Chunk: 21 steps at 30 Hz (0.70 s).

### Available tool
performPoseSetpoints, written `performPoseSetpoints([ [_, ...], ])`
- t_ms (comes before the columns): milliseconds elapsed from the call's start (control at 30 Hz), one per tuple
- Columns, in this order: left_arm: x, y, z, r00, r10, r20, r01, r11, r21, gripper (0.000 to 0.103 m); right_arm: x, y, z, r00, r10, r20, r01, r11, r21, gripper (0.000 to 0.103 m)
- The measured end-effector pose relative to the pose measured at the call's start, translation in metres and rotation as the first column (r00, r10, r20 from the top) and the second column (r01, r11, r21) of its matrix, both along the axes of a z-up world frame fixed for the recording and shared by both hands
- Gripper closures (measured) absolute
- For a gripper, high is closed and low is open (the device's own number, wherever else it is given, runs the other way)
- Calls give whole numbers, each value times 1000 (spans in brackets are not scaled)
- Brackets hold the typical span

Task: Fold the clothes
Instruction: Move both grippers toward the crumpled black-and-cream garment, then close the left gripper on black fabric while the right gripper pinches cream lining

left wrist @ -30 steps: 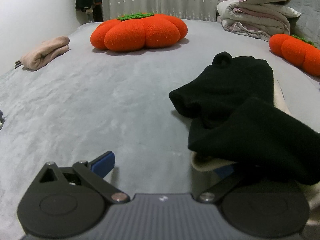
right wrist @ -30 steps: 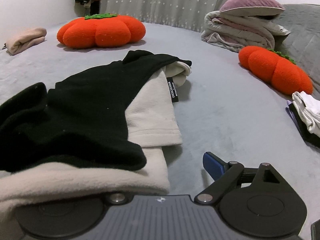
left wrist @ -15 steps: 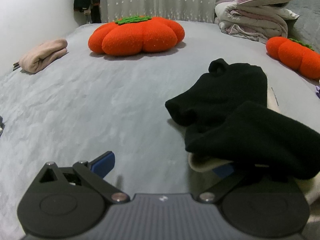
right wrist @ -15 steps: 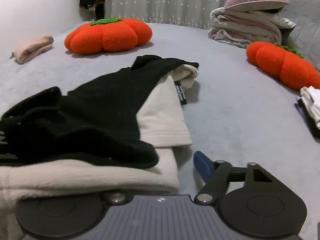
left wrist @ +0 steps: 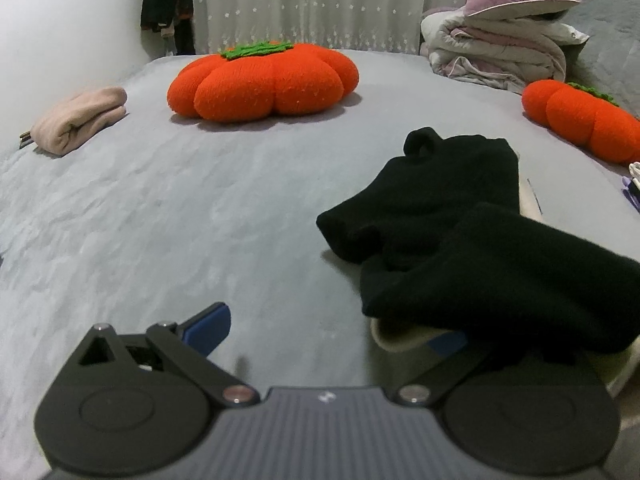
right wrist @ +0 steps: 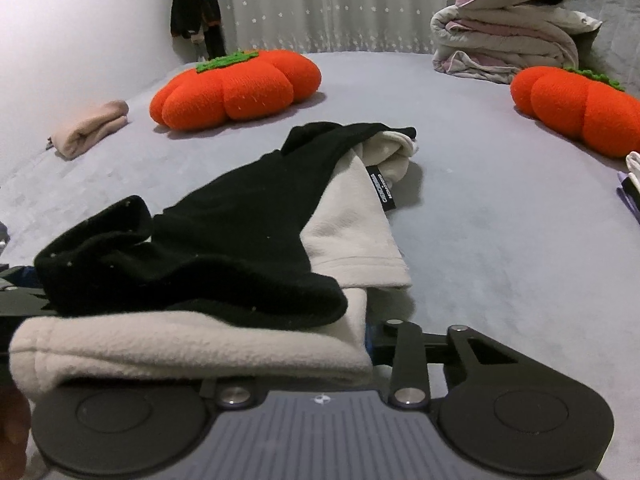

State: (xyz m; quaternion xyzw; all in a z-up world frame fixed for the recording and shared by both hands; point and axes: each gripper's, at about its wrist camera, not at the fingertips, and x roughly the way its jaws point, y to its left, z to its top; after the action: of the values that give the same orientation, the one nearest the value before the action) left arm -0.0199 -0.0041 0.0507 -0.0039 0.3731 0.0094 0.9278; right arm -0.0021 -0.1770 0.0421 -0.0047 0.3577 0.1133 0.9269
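Observation:
A black and cream fleece garment lies part folded on the grey bed, black sleeves over the cream body. In the right wrist view my right gripper has closed on its thick cream near edge; the left finger is hidden under the cloth. In the left wrist view the garment lies to the right, and my left gripper stands wide open. Its left fingertip is bare, and its right finger sits under the cream hem.
A large orange pumpkin cushion lies at the far middle, a second one at the right. A folded pink garment is at the far left. A stack of bedding with a purple pillow stands at the back right. Other clothes lie at the right edge.
My right gripper's fingers have come together onto the cream edge of the garment. The left gripper stays open with little movement.

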Motion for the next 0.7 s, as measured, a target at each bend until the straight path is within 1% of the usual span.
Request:
performPoseSetpoints([
  [67, -1, 0, 1, 1000, -13, 2, 13, 1000, -5, 8, -1, 0, 0, 1000, 4, 6, -4, 1000, 4, 75],
  [100, -1, 0, 2, 1000, -20, 5, 21, 1000, -6, 14, -1, 0, 1, 1000, 5, 9, -5, 1000, 7, 77],
  [133, -1, 0, 3, 1000, -29, 7, 29, 1000, -6, 17, -2, 0, 1, 1000, 6, 12, -6, 1000, 9, 78],
  [200, -1, -2, 4, 999, -45, 11, 45, 999, -3, 29, -2, -1, 2, 1000, 7, 19, -8, 1000, 17, 79],
  [233, -1, -2, 4, 999, -50, 11, 50, 999, -6, 32, -2, -2, 3, 1000, 8, 23, -8, 1000, 20, 79],
  [300, 0, -3, 4, 998, -59, 10, 59, 998, -13, 44, -2, -3, 5, 1000, 7, 31, -8, 1000, 26, 80],
  [333, 1, -3, 4, 998, -62, 7, 62, 998, -20, 48, -1, -3, 6, 999, 7, 35, -8, 1000, 29, 80],
  [367, 1, -3, 4, 998, -65, 4, 65, 997, -28, 57, -2, -4, 7, 999, 7, 40, -8, 999, 32, 80],
  [400, 2, -3, 4, 998, -69, 1, 69, 997, -37, 70, -2, -5, 8, 999, 7, 45, -8, 999, 34, 80],
  [433, 3, -2, 4, 997, -73, -3, 72, 996, -49, 78, -2, -5, 9, 999, 7, 50, -8, 999, 37, 81],
  [467, 4, -1, 5, 997, -71, -9, 70, 996, -58, 90, -2, -6, 10, 998, 6, 55, -8, 999, 38, 81],
  [500, 6, 0, 5, 998, -63, -12, 62, 996, -65, 96, -2, -7, 11, 998, 6, 61, -8, 999, 40, 82],
  [567, 7, 5, 9, 999, -40, -3, 40, 996, -74, 99, -3, -9, 14, 997, 4, 73, -8, 999, 43, 82],
  [700, 6, 17, 20, 999, 4, 53, 1, 996, -84, 99, -3, -17, 19, 996, -12, 86, 7, 998, 63, 84],
])
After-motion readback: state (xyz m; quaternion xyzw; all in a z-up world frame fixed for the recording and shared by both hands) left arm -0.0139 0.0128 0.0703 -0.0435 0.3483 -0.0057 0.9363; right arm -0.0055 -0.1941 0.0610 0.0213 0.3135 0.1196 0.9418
